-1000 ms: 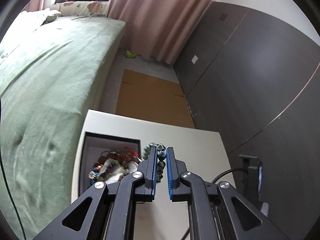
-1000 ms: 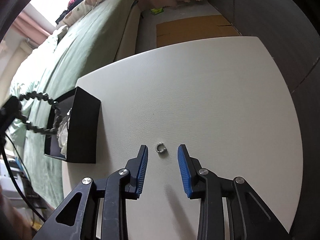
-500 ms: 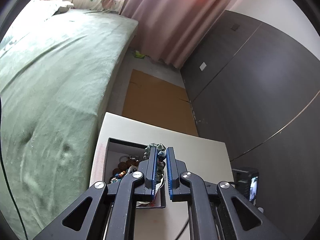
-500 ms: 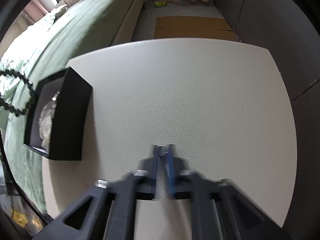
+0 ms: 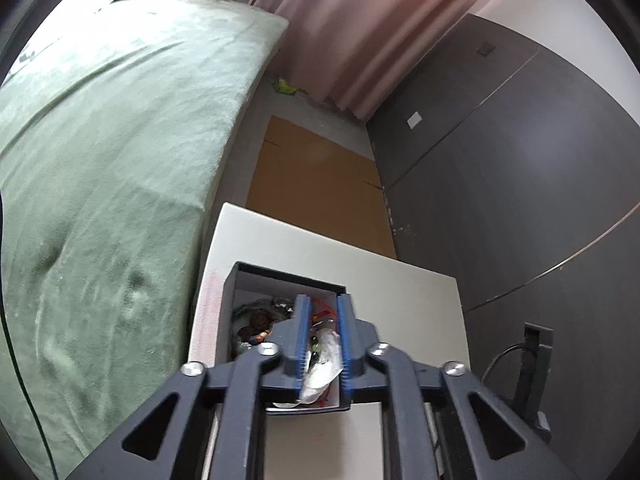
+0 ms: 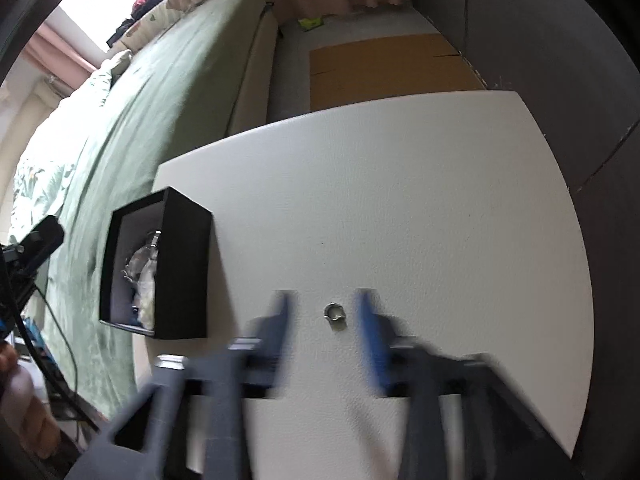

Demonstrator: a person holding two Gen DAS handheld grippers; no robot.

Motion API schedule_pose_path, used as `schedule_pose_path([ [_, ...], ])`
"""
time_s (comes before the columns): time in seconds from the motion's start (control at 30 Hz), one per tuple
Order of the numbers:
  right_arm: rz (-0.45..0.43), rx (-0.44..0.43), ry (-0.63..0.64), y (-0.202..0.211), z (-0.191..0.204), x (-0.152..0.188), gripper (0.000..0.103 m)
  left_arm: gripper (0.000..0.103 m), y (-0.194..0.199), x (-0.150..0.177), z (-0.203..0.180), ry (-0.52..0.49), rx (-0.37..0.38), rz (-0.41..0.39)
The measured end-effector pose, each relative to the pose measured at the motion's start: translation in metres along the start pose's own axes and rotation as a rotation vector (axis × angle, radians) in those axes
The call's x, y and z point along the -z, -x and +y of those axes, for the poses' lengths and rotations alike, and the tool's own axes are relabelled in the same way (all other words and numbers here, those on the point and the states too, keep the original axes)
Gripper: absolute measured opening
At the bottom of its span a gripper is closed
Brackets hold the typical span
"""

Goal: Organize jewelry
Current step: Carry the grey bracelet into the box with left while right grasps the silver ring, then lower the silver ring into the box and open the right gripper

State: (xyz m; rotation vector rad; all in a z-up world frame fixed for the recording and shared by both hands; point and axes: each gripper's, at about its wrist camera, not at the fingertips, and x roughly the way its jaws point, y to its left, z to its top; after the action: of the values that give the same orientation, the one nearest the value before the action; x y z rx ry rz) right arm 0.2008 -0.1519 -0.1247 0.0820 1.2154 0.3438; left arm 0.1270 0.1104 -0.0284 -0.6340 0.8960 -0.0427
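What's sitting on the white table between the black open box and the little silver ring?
Nothing: in the right wrist view, only bare white table lies between the black open box and the small silver ring.

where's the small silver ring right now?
In the right wrist view, the small silver ring lies on the white tabletop, ungripped between the opening jaws of the right gripper, to the right of the black jewelry box.

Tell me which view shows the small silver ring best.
The right wrist view. There the ring lies in plain sight on the white table, between the opening right tongs, apart from both fingers. The left wrist view does not show it at all; it looks into the black box of jewelry.
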Motion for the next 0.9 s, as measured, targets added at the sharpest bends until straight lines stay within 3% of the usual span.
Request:
schedule_pose_path([
  [0.1,-0.001,0.016,0.002,-0.006,0.002,0.002,0.049,0.037,0.006,-0.001,0.008,0.033,0.008,-0.015],
  [0.17,0.004,0.035,0.019,-0.011,0.005,0.003,0.046,0.037,0.009,-0.002,0.01,0.034,0.001,-0.022],
  [0.37,0.061,0.127,0.093,-0.031,0.017,0.011,0.016,0.037,0.016,-0.004,0.018,0.059,-0.003,-0.033],
  [0.53,0.055,0.155,0.111,-0.028,0.019,0.011,0.013,0.037,0.017,-0.006,0.025,0.081,-0.006,-0.037],
  [0.77,-0.039,0.053,0.061,0.005,0.017,0.002,0.013,0.037,0.019,-0.01,0.029,0.091,-0.007,-0.043],
  [0.9,-0.158,-0.088,0.063,0.039,0.036,-0.007,0.013,0.037,0.021,-0.01,0.03,0.09,-0.008,-0.047],
])
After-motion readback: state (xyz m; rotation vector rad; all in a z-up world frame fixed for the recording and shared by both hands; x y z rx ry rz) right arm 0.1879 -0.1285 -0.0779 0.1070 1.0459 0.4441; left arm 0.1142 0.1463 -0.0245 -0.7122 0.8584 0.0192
